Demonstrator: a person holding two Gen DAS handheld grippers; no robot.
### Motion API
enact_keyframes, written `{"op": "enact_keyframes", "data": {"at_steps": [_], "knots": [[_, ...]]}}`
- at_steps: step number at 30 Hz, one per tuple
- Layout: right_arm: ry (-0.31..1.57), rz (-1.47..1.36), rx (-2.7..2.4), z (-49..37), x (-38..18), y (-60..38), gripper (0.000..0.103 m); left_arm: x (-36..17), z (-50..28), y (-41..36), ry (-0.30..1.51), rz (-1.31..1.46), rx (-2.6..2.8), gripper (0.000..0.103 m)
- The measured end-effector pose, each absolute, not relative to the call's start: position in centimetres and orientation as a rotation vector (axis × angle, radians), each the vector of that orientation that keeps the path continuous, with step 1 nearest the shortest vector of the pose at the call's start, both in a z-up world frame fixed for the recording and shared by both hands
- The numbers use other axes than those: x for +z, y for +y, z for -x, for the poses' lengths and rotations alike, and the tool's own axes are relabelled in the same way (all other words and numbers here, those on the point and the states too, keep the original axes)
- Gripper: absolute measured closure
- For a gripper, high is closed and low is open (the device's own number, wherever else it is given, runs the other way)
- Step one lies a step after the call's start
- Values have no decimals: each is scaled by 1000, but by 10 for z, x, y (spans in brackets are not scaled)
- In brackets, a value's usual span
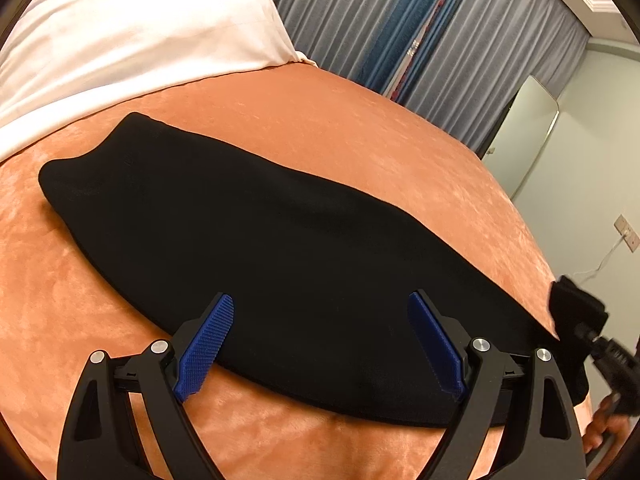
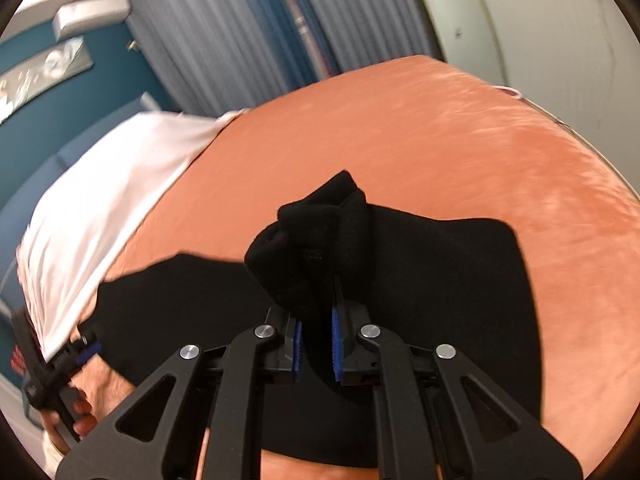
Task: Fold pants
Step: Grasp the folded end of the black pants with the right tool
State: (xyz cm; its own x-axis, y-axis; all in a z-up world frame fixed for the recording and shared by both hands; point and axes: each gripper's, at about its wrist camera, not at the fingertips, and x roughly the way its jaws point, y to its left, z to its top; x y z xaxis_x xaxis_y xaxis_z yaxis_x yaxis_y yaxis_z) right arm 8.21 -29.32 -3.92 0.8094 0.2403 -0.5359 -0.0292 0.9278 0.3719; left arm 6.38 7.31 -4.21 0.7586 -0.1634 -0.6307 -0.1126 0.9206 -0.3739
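Note:
Black pants [image 1: 256,236] lie lengthwise on an orange bed cover [image 1: 340,120], folded into a long strip. My left gripper [image 1: 320,320] is open, its blue pads [image 1: 208,340] spread wide just above the near edge of the pants, holding nothing. My right gripper [image 2: 316,320] is shut on a bunched end of the pants [image 2: 312,236] and lifts it above the rest of the fabric [image 2: 440,280]. The right gripper also shows at the right edge of the left wrist view [image 1: 580,320], with the lifted end of the pants.
A white sheet or duvet [image 1: 120,40] covers the head end of the bed. Grey and blue curtains [image 1: 400,12] hang behind the bed. A wall with a mirror [image 1: 528,132] and a socket [image 1: 626,232] stands to the right. The bed's edge runs close by on the right.

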Motion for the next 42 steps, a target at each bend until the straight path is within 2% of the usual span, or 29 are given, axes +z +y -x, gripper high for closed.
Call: {"op": "enact_keyframes", "data": {"at_steps": [17,27,37,39,42], "knots": [[700,-185,327,-122,-51,-125,94,-31,-73,120,709,480,45,17],[730,-157,321,-123,-56,-105,94,-28,-72,136,686,490,56,17],[794,80,287,-132,-81,-53,93,-35,-75,157,695,560,66,17],[793,104,288,-129,-80,-48,86,-35,-75,161,691,571,68,17],[793,16,343,-113,-66,-57,70,-35,-76,167,690,581,75,17]]}}
